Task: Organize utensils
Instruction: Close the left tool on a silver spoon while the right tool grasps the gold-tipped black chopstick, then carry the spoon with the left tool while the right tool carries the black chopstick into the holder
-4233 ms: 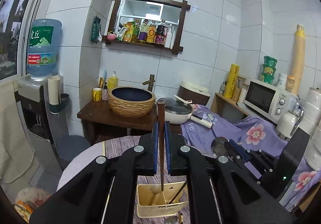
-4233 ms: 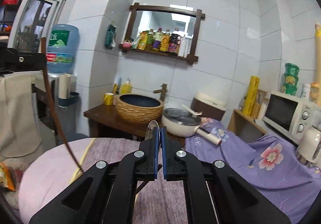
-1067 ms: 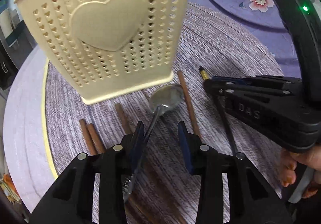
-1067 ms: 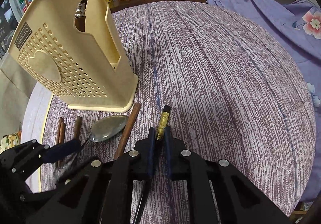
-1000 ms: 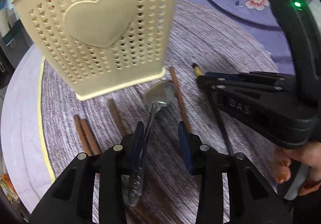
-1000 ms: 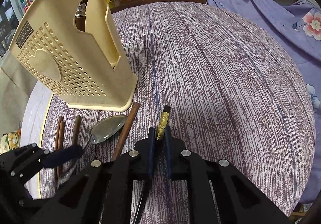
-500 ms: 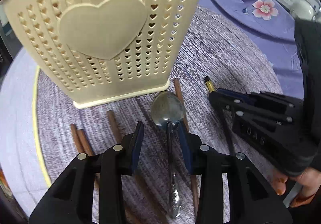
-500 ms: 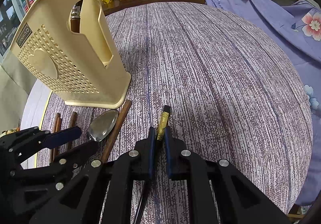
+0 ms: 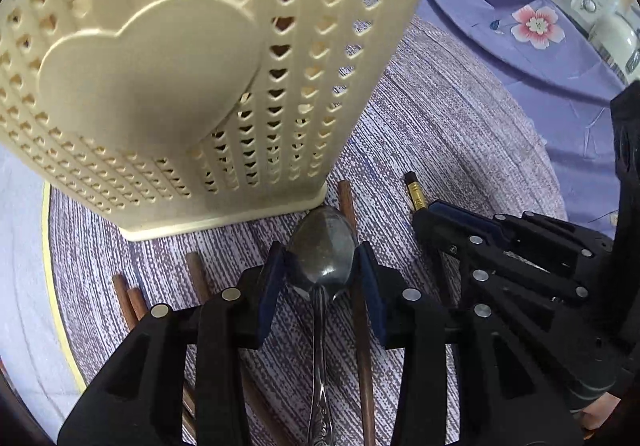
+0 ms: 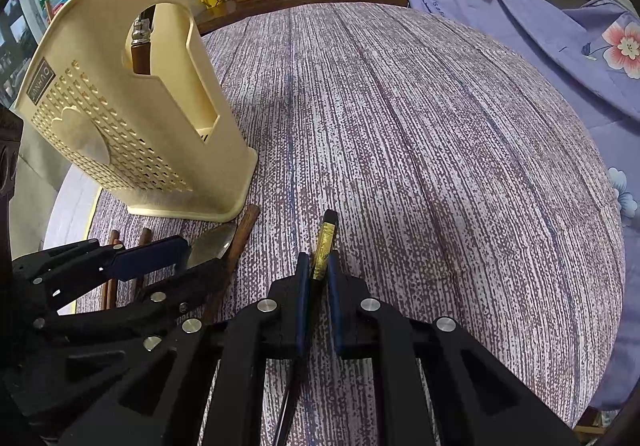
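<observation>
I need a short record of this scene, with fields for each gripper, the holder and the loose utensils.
left gripper: open, jaws either side of the spoon bowl
right gripper: shut on black chopstick with gold tip
utensil holder: cream, upright on placemat, utensils inside
loose items: brown chopsticks lying flat near the holder

The left claw (image 9: 322, 270) is low and angled down, its jaws spread wide apart. Just beside it, the right claw (image 10: 319, 274) is also low, its jaws nearly closed.
</observation>
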The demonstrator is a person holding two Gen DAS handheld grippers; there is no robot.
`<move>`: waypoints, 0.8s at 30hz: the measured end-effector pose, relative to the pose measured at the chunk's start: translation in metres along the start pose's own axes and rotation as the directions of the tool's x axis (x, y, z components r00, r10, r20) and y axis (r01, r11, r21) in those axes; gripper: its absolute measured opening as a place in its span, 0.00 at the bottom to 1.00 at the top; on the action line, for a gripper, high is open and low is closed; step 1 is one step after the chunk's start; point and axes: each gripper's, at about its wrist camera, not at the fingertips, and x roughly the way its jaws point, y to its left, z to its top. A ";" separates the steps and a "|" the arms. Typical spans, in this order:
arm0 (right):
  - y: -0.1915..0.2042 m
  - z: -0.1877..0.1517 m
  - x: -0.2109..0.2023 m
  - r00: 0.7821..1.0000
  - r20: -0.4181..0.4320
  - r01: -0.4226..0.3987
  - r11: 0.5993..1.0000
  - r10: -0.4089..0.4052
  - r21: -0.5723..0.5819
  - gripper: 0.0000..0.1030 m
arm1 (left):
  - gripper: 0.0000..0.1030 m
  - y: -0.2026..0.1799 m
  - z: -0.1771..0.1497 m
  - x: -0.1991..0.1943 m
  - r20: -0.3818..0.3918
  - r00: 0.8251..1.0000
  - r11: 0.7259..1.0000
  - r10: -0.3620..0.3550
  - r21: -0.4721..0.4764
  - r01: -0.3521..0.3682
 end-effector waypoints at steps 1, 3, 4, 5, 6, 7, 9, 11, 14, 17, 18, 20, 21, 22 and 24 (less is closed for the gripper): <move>0.000 0.000 0.000 1.000 -0.001 -0.003 1.000 0.003 0.002 0.09 | 0.38 -0.001 0.002 0.001 0.003 1.000 1.000 0.005 0.001 -0.005; -0.001 0.000 0.000 1.000 -0.002 -0.011 1.000 0.011 0.006 0.09 | 0.38 -0.003 0.004 0.003 0.010 1.000 1.000 0.008 0.002 -0.008; -0.001 0.000 0.000 1.000 -0.002 -0.015 1.000 0.015 0.008 0.09 | 0.38 -0.004 0.004 0.004 0.014 1.000 1.000 0.011 0.007 -0.011; -0.001 0.001 0.000 1.000 -0.002 -0.018 1.000 0.018 0.011 0.09 | 0.38 -0.006 0.005 0.005 0.017 1.000 1.000 0.016 0.013 -0.016; -0.002 0.000 0.000 1.000 0.000 -0.020 1.000 0.020 0.015 0.09 | 0.37 -0.007 0.005 0.005 0.022 1.000 1.000 0.018 0.016 -0.019; -0.002 0.000 -0.001 1.000 0.002 -0.024 1.000 0.024 0.021 0.09 | 0.36 -0.007 0.004 0.006 0.026 1.000 1.000 0.016 0.015 -0.017; -0.006 0.001 0.000 0.999 0.007 -0.039 0.999 0.038 0.038 0.09 | 0.36 -0.005 -0.004 0.004 0.033 0.999 1.000 0.010 0.004 -0.011; -0.012 0.000 -0.001 0.998 0.013 -0.058 0.996 0.058 0.061 0.08 | 0.36 -0.004 -0.006 0.003 0.039 0.999 1.000 0.004 -0.011 -0.003; -0.017 -0.002 -0.006 0.996 0.033 -0.086 0.993 0.084 0.084 0.08 | 0.36 0.007 -0.016 -0.007 0.062 0.998 0.999 -0.028 -0.040 0.030; -0.018 -0.005 -0.019 0.991 0.072 -0.122 0.988 0.116 0.090 0.07 | 0.36 0.013 -0.023 -0.024 0.111 0.992 0.996 -0.064 -0.061 0.071; -0.018 -0.006 -0.025 0.988 0.086 -0.134 0.987 0.127 0.087 0.07 | 0.36 0.014 -0.024 -0.032 0.134 0.988 0.994 -0.075 -0.064 0.084; -0.018 -0.007 -0.041 0.981 0.130 -0.156 0.984 0.144 0.083 0.07 | 0.36 0.017 -0.027 -0.052 0.186 0.978 0.992 -0.090 -0.066 0.104; -0.017 -0.007 -0.049 0.976 0.152 -0.167 0.983 0.153 0.078 0.07 | 0.36 0.020 -0.029 -0.061 0.209 0.973 0.992 -0.094 -0.061 0.109; -0.015 -0.007 -0.060 0.971 0.177 -0.178 0.982 0.163 0.071 0.07 | 0.36 0.020 -0.031 -0.072 0.237 0.967 0.993 -0.091 -0.051 0.106; -0.013 -0.007 -0.080 0.959 0.224 -0.192 0.980 0.175 0.054 0.07 | 0.36 0.017 -0.036 -0.092 0.285 0.955 0.995 -0.080 -0.028 0.092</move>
